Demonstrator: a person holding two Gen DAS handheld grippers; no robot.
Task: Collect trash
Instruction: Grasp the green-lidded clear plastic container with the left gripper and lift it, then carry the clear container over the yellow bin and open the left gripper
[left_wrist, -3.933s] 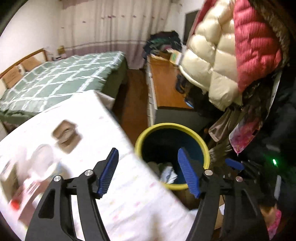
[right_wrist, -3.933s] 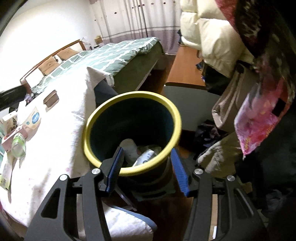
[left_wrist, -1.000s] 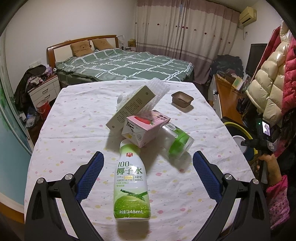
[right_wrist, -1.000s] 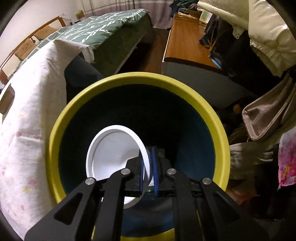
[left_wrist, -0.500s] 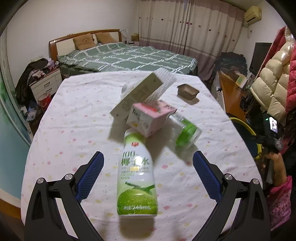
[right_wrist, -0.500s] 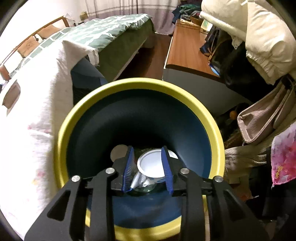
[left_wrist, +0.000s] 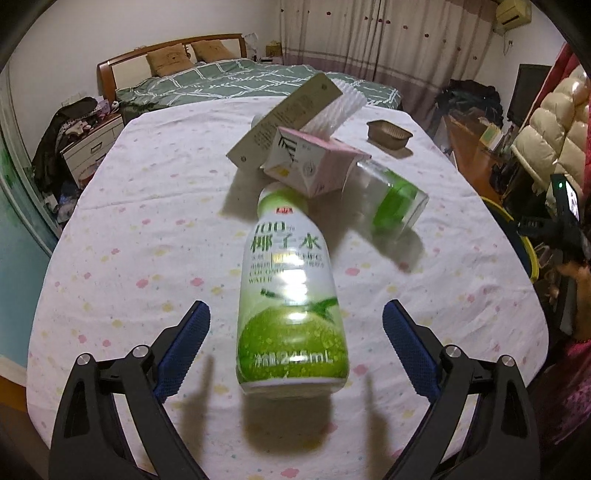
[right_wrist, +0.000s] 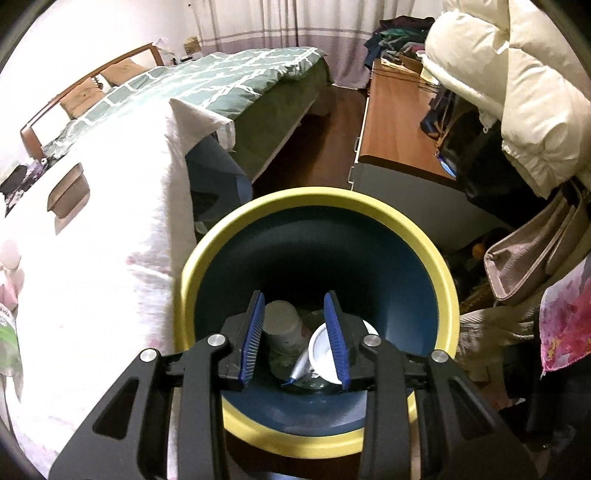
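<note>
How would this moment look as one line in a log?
left tongs: open, straddling coconut water bottle | right tongs: open, empty, over bin | white lid: in bin

place: home bedroom | signs: bed (left_wrist: 236, 83); curtains (left_wrist: 388, 40); hanging coats (right_wrist: 517, 92)

Bottle (left_wrist: 291, 295): glossy plastic, shiny printed green-and-white wrap catching glare. Jar (left_wrist: 388, 201): clear smooth plastic. Carton (left_wrist: 314, 166): matt pink-and-white card. Long box (left_wrist: 284, 122): matt card. Tablecloth (left_wrist: 147, 236): soft matt cloth, spotted print. Small tray (left_wrist: 388, 133): looks like dull foil. Bin (right_wrist: 424, 258): smooth plastic, yellow rim. Gripper pads (right_wrist: 255, 334): ribbed blue rubber.
</note>
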